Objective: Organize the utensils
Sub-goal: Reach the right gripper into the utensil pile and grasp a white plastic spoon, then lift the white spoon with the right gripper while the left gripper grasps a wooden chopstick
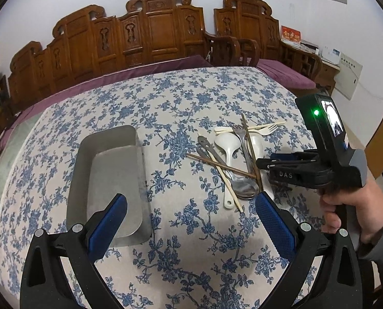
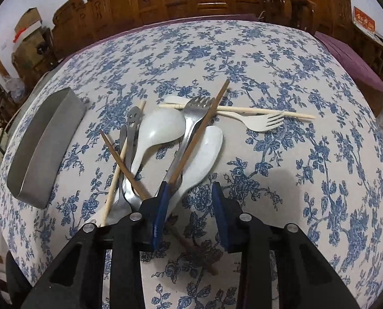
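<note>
A jumble of utensils (image 1: 230, 159) lies on the floral tablecloth: white plastic spoons (image 2: 163, 128), a metal fork (image 2: 195, 113), a white plastic fork (image 2: 263, 123), brown chopsticks (image 2: 199, 131), pale chopsticks (image 2: 243, 109) and a metal spoon with a cut-out handle (image 2: 134, 119). An empty metal tray (image 1: 109, 180) stands left of the pile. My right gripper (image 2: 191, 190) sits low at the near end of the pile, jaws partly apart; a white spoon's handle and a brown chopstick run beside its left pad (image 2: 161, 206), with no pad pressing on anything. My left gripper (image 1: 191, 208) hovers open between tray and pile.
A hand (image 1: 346, 206) holds the right gripper (image 1: 262, 163) at the pile's right side. A carved wooden bench (image 1: 150, 33) with a purple cushion runs behind the table. Cardboard boxes (image 2: 27, 28) stand at the far left. The tablecloth (image 2: 307, 180) right of the pile is bare.
</note>
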The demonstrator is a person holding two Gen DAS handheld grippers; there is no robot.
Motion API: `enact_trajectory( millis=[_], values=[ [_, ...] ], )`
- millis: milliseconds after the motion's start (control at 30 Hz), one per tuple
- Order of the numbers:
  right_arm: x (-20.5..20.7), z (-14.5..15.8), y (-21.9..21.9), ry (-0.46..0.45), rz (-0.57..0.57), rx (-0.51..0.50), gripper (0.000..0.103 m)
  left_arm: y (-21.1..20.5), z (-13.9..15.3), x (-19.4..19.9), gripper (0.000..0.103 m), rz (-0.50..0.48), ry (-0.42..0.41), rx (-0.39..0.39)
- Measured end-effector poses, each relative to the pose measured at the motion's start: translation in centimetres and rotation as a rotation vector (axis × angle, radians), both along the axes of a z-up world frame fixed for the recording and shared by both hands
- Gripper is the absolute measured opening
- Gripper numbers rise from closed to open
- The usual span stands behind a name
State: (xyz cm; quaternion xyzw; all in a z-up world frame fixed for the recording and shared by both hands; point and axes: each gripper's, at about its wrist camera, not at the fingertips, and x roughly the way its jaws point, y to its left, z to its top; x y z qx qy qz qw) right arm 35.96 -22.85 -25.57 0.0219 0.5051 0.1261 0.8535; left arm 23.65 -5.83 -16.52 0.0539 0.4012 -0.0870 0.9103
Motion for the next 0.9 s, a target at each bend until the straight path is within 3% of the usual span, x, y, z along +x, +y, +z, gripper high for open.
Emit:
enact_trajectory(
  millis=[67, 133, 333, 733, 900],
  values=[
    [-0.1, -0.1, -0.2, 0.027, -0.009, 0.042, 0.028, 0.1, 0.0, -0.1, 0.097, 0.0, -0.001, 0.001],
    [-0.2, -0.4, -0.5, 0.046, -0.023, 0.07, 0.014, 0.1, 0.1, -0.1, 0.097, 0.003, -0.001, 0.001],
    [-0.8, -0.6, -1.1, 0.058, -0.05, 0.104, 0.005, 0.0, 0.2, -0.2, 0.097, 0.001, -0.003, 0.001],
    [-4.2, 3.1, -4.4, -0.046, -0.022, 0.051, 0.004, -3.3, -1.2, 2.0, 0.097, -0.054, 0.042, -0.017],
    [-5.4, 3.4, -5.9, -0.065, -0.011, 0.031, 0.004, -6.1, -2.5, 3.8, 0.085, -0.082, 0.081, -0.016]
  ],
)
